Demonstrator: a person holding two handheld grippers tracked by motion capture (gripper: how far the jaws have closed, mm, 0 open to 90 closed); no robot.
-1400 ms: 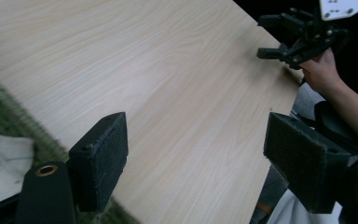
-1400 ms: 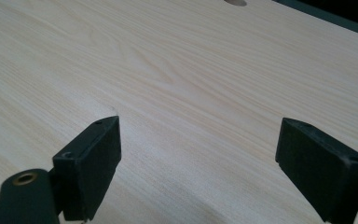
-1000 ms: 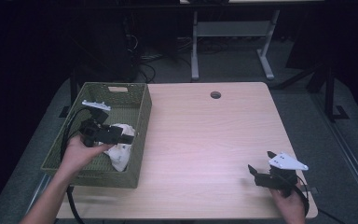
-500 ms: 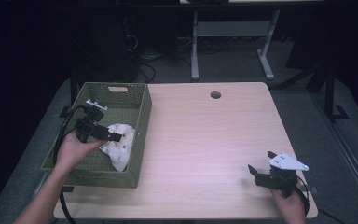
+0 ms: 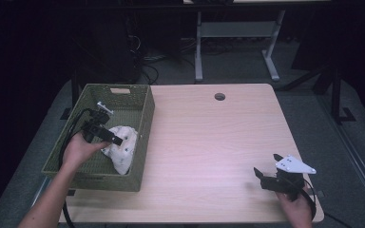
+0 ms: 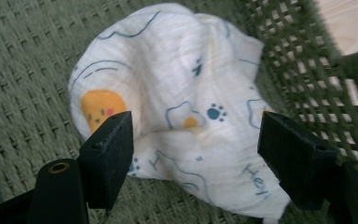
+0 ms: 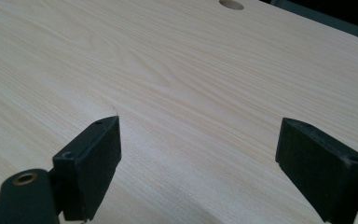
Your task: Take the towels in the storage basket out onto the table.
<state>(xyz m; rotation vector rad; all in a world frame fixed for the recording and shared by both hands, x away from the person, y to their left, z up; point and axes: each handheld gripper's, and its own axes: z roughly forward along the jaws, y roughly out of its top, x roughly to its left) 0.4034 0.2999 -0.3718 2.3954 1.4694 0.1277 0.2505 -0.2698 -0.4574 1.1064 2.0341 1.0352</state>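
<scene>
Left gripper (image 5: 115, 140) is seen inside the green basket (image 5: 145, 114), left-centre of the high view, held by the left hand (image 5: 78, 149). Its jaws are spread wide, have just been closing slightly, and nothing is pressed between them yet. In the left gripper view the white printed cloth (image 6: 186, 107) is framed between the two jaws, bunched up on the woven basket floor (image 6: 23, 70). In the high view the cloth (image 5: 123, 145) is found against the basket's right wall, lower half of the basket. That lattice wall (image 6: 307, 70) is seen just beside the cloth at upper right of the left gripper view, close to the right-hand jaw.

Right gripper (image 5: 261, 178) is held at lower right of the high view, over the wooden table (image 5: 209, 142), well apart from the basket. Its jaws are spread wide with nothing between them; bare tabletop (image 7: 177, 84) is seen ahead, with the round cable hole (image 7: 230, 4) at the top edge. The same hole (image 5: 219, 97) is seen at upper centre of the table.
</scene>
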